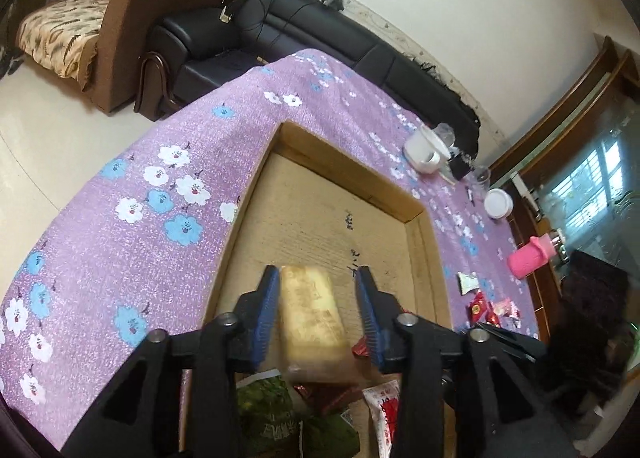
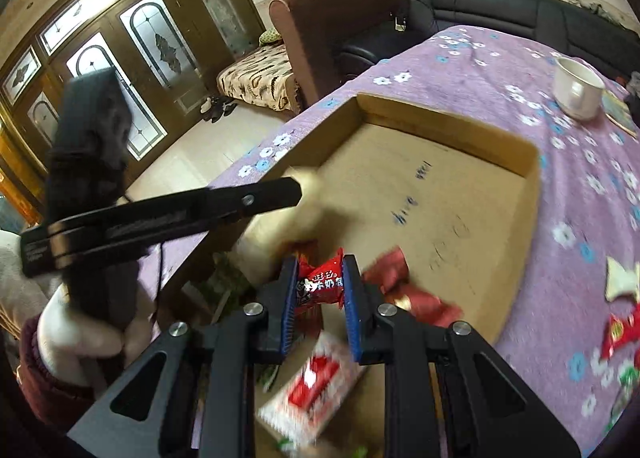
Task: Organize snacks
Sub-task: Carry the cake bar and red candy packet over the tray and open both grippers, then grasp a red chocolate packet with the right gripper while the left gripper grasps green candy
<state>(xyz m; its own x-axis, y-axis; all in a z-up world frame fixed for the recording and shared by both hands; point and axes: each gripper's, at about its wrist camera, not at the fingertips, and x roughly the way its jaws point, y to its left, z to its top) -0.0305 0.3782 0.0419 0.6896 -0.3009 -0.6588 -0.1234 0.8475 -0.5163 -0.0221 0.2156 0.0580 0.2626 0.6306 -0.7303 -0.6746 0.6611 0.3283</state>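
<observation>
A shallow cardboard box lies on the purple flowered cloth. My left gripper hangs over its near end, fingers apart, with a pale yellow snack pack between them; small gaps show on both sides. Green packets and a red-and-white packet lie in the box below. My right gripper is shut on a red candy wrapper above the box. The left gripper crosses the right view with the pale pack. Red wrappers and a red-and-white packet lie beneath.
Loose snacks lie on the cloth right of the box: red packets and a white one. A white mug, cups, a white lid and a pink bottle stand beyond. Sofas are behind the table.
</observation>
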